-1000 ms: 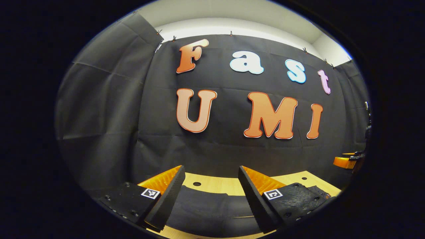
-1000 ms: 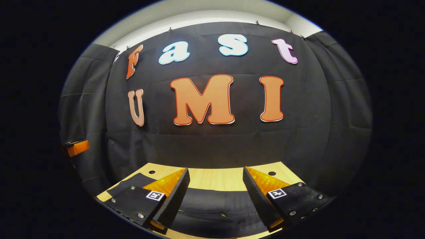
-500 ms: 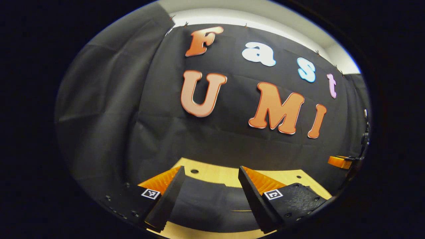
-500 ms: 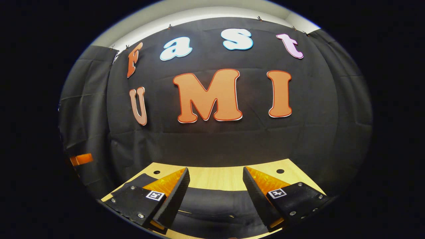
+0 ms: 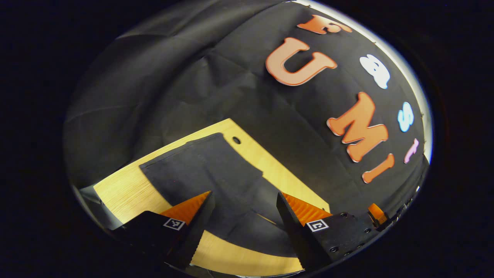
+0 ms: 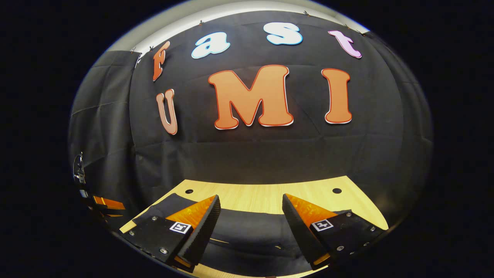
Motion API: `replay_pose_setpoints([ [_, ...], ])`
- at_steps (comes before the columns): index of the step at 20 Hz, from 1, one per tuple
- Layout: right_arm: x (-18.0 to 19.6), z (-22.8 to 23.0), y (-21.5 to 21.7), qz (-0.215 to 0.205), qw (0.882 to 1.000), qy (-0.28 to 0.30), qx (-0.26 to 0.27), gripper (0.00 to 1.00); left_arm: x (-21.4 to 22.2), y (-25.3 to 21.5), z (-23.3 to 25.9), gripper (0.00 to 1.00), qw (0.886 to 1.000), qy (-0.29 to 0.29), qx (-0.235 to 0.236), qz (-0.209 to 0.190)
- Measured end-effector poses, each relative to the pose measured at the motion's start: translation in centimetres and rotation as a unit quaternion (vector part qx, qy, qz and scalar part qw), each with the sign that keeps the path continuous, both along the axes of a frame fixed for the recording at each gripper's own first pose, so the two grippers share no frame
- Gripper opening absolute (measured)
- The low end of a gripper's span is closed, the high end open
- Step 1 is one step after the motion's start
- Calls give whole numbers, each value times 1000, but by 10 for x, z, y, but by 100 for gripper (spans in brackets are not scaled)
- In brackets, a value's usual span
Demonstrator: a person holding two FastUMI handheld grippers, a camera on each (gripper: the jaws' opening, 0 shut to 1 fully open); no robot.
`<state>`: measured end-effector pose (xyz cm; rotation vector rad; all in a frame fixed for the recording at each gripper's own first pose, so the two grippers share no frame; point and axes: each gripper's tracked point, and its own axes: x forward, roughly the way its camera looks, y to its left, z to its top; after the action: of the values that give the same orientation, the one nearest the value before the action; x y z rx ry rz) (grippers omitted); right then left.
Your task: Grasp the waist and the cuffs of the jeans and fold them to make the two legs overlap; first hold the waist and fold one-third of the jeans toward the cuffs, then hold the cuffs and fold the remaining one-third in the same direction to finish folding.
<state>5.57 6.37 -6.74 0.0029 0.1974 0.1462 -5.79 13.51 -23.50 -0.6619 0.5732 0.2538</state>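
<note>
Dark jeans (image 5: 216, 173) lie flat on a light wooden table (image 5: 127, 189) in the left gripper view, one squared end reaching toward the table's far corner. My left gripper (image 5: 244, 199) hovers open above the cloth, nothing between its fingers. In the right gripper view the jeans (image 6: 247, 231) stretch across the near part of the table (image 6: 262, 195). My right gripper (image 6: 250, 202) stands open over them, holding nothing. The left gripper (image 6: 106, 202) also shows at the far left edge of the right gripper view.
The black cloth wall rises right behind the table's far edge in both views. Small round holes (image 6: 337, 190) mark the tabletop near its back corners. The table's left edge (image 5: 92, 191) drops off close to the jeans.
The left gripper has tilted down and rolled, so the table and jeans now show much more fully. The right gripper has tipped slightly downward. Both stay open.
</note>
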Motion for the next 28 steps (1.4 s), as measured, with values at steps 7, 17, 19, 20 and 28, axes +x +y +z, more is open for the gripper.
replay_pose_setpoints([
  [7, 5, -32, -3, 4, 999, 51, 11, 98, -17, 7, -89, 98, 974, 116, -139, 136],
  [17, 16, -51, -48, -46, 994, 90, 38, 97, -9, 57, -159, 98, 937, 191, -158, 248],
  [19, 17, -54, -54, -54, 993, 98, 39, 97, -8, 60, -168, 98, 931, 205, -154, 259],
  [20, 18, -53, -56, -56, 992, 101, 42, 98, -5, 57, -172, 98, 931, 205, -161, 255],
  [28, 25, -56, -66, -65, 990, 116, 56, 98, 34, 59, -172, 95, 947, 145, -176, 226],
])
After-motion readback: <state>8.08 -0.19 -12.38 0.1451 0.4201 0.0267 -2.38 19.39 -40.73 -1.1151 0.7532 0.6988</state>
